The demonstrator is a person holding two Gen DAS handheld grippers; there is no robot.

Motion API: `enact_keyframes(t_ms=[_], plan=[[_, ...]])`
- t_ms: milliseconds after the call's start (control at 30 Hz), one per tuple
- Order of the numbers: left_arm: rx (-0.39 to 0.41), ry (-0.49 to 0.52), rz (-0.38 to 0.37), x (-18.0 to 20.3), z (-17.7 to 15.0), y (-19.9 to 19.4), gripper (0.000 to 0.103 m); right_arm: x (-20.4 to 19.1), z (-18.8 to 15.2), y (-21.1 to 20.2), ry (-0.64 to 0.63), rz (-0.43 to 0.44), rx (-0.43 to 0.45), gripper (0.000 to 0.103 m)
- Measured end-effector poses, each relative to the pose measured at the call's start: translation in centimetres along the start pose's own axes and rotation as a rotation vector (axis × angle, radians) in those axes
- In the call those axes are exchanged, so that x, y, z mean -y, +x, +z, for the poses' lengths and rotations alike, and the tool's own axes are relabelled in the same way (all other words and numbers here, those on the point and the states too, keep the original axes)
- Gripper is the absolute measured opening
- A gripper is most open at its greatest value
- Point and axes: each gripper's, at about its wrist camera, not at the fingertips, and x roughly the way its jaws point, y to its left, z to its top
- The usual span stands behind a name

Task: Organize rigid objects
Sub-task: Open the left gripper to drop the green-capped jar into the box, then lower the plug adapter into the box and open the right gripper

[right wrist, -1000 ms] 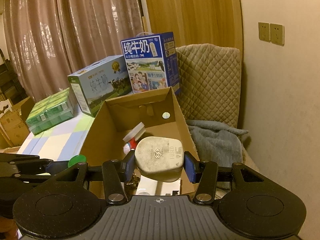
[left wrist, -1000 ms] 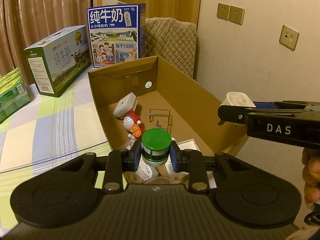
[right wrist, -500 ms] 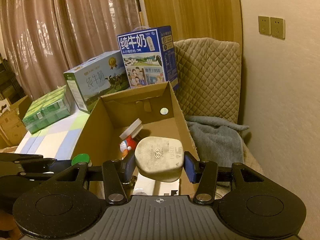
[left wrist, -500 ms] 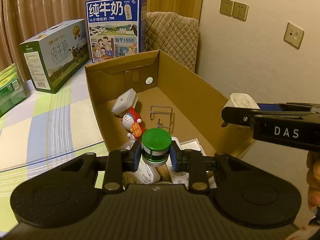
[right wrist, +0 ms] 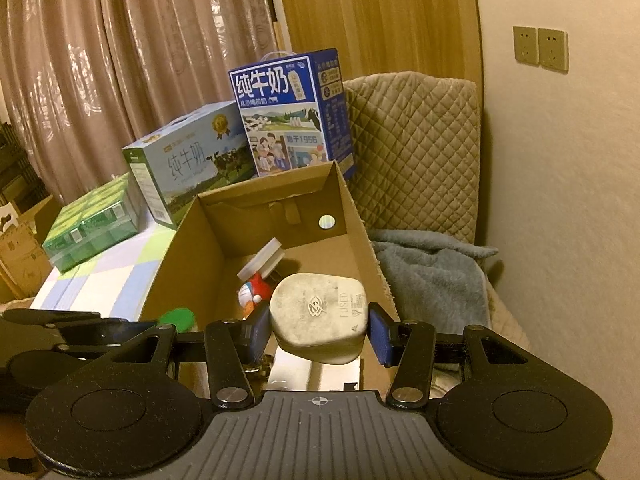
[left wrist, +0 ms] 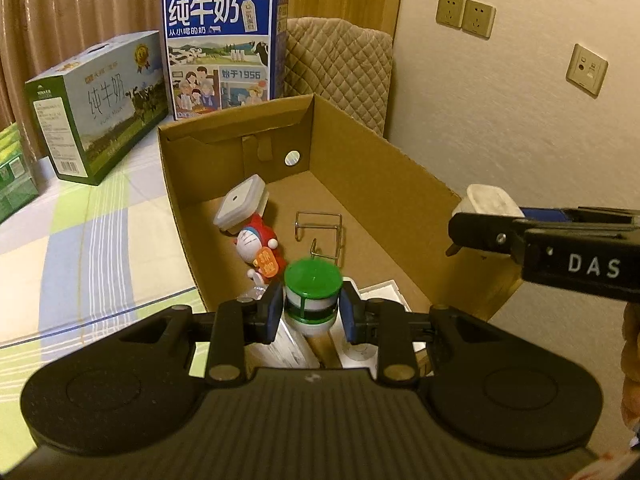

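Curtained room with a checked cloth covering the bed point(left wrist: 92, 248), where an open cardboard box point(left wrist: 384, 184) stands before two milk cartons, one blue point(left wrist: 224, 44) and one green point(left wrist: 96, 104). Left gripper point(left wrist: 312, 308): jaws clamped on a green-capped bottle point(left wrist: 313, 292), held above the near end of the box. Right gripper point(right wrist: 318, 334): jaws pressed against a white fused plug point(right wrist: 320, 320), held over the box's right wall. Box contents: a lidded white container point(left wrist: 240, 204), a red-and-white cat figurine point(left wrist: 260, 248), a wire rack point(left wrist: 320, 232).
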Motion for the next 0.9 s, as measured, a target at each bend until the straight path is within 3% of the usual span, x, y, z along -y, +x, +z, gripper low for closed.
enact_keyframes(t_ms=[100, 300, 500, 900], plan=[[0.011, -0.001, 0.013, -0.3, 0.0, -0.3, 0.037, -0.1, 0.0, -0.1, 0.001, 0.001, 0.003, 0.047], [0.047, -0.027, 0.045, -1.5, -0.1, -2.1, 0.038, -0.2, 0.0, -0.4, 0.006, 0.003, 0.002, 0.047], [0.087, -0.035, 0.083, -1.9, -0.4, -4.2, 0.051, -0.7, 0.0, -1.1, 0.010, 0.014, 0.002, 0.047], [0.079, -0.037, 0.095, -1.9, -1.1, -5.1, 0.058, -1.8, -0.1, -1.3, 0.000, 0.030, -0.012, 0.047]])
